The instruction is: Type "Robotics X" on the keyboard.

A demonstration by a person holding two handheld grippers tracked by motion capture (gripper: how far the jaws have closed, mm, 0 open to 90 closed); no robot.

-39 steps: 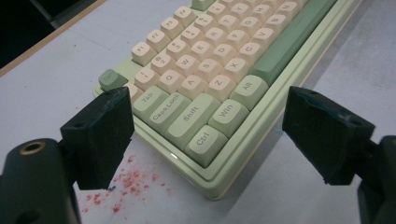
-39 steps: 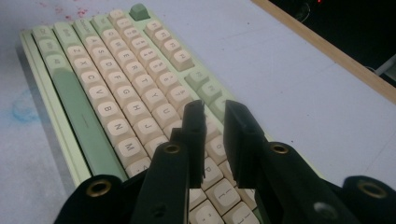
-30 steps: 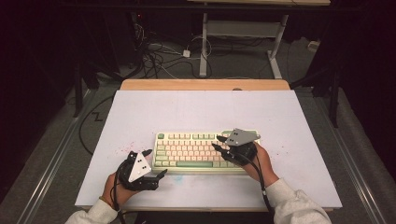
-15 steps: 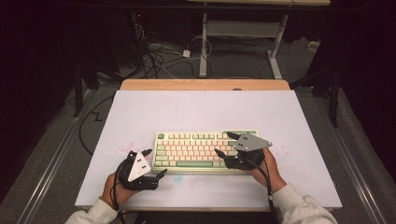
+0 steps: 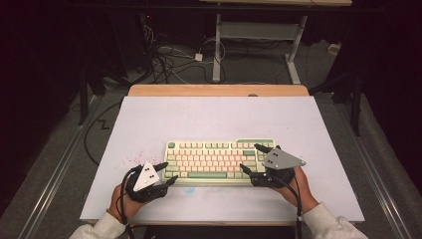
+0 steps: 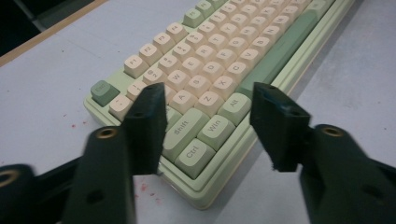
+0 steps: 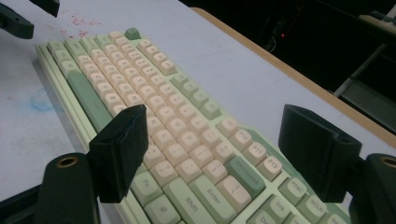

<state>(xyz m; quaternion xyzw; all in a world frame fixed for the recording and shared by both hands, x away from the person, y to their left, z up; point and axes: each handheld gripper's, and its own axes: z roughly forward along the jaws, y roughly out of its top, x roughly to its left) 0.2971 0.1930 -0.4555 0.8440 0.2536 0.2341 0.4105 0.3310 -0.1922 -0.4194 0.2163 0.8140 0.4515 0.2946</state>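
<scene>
Count on your table (image 5: 214,119), operator:
- Keyboard (image 5: 214,162): one, green and cream.
- Grippers in your hands: two, left gripper (image 5: 168,173) and right gripper (image 5: 251,158).
- Jaws: two per gripper, four total.
- Grey three-cornered plates: two, one atop each gripper.
- Your hands: two; white sleeves: two.
- Green Esc key (image 6: 104,91): one.

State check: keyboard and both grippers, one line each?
keyboard: flat on the white table, not lifted, neither gripper clamped on it.
left gripper: open, fingers just been closing, straddling the near-left corner without pressing.
right gripper: open, fingers just been widening, spread over the right end.
</scene>
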